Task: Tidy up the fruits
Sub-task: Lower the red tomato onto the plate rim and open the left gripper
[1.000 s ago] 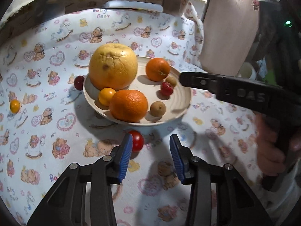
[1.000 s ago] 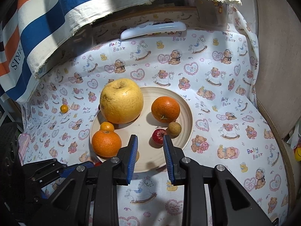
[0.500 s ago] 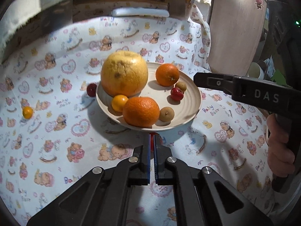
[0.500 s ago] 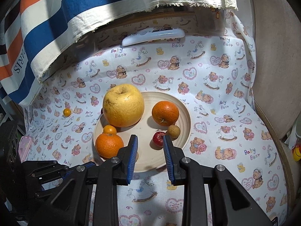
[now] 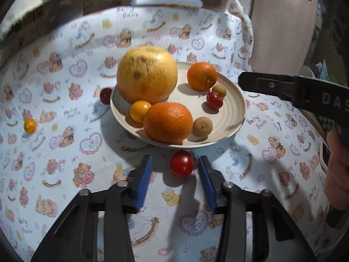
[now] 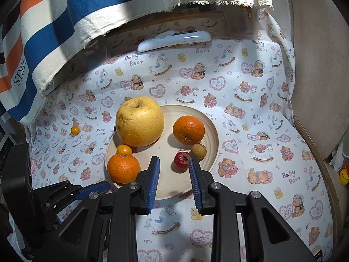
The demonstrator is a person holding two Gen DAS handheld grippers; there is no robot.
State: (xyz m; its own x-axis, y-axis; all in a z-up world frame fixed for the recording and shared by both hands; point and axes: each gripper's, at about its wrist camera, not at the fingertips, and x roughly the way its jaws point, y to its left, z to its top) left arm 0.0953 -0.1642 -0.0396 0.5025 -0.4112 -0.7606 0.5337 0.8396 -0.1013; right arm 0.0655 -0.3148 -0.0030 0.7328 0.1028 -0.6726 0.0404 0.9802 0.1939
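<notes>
The left gripper, jaws wide, brackets a small round red tomato lying on the teddy-bear-print cloth just before the beige ridged plate. The right gripper, jaws also wide and empty, hovers over the plate's near rim. On the plate: two oranges, a large yellow pomelo and smaller fruits.
</notes>
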